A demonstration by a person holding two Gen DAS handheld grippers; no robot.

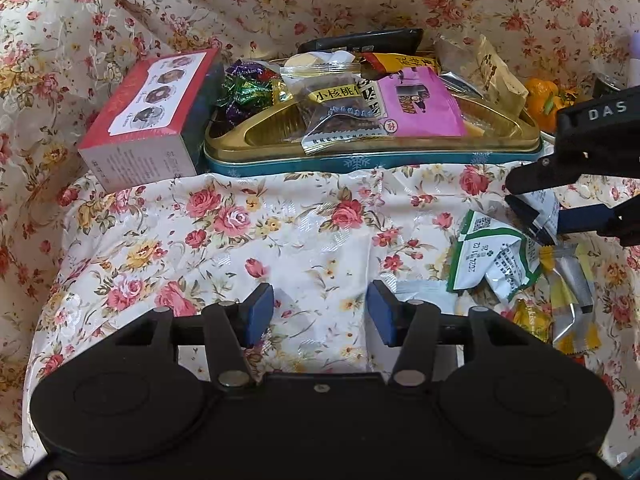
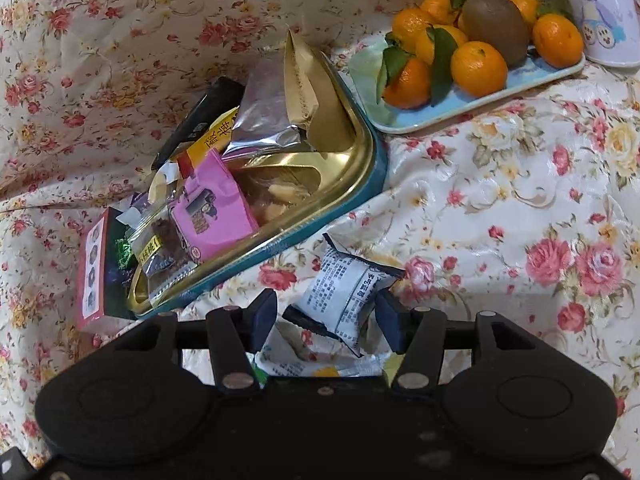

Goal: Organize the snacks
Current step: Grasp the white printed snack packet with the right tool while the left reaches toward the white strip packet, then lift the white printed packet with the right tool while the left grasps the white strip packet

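A gold-lined teal tin (image 1: 372,162) (image 2: 352,184) holds several snack packets, among them a pink one (image 1: 420,108) (image 2: 218,208). My left gripper (image 1: 320,312) is open and empty above the floral cloth in front of the tin. My right gripper (image 2: 326,318) (image 1: 528,208) has its jaws around a white and navy snack packet (image 2: 344,292), held just right of the tin; its pads look slightly apart from the packet. Loose packets lie below it: a green and white one (image 1: 492,256) and yellow and silver ones (image 1: 568,292).
A red box (image 1: 148,116) (image 2: 92,272) stands against the tin's left side. A blue tray (image 2: 472,108) with mandarins (image 2: 478,68) and a kiwi (image 2: 496,28) sits to the right, with a lilac tumbler (image 2: 600,12) behind. Floral cloth covers everything.
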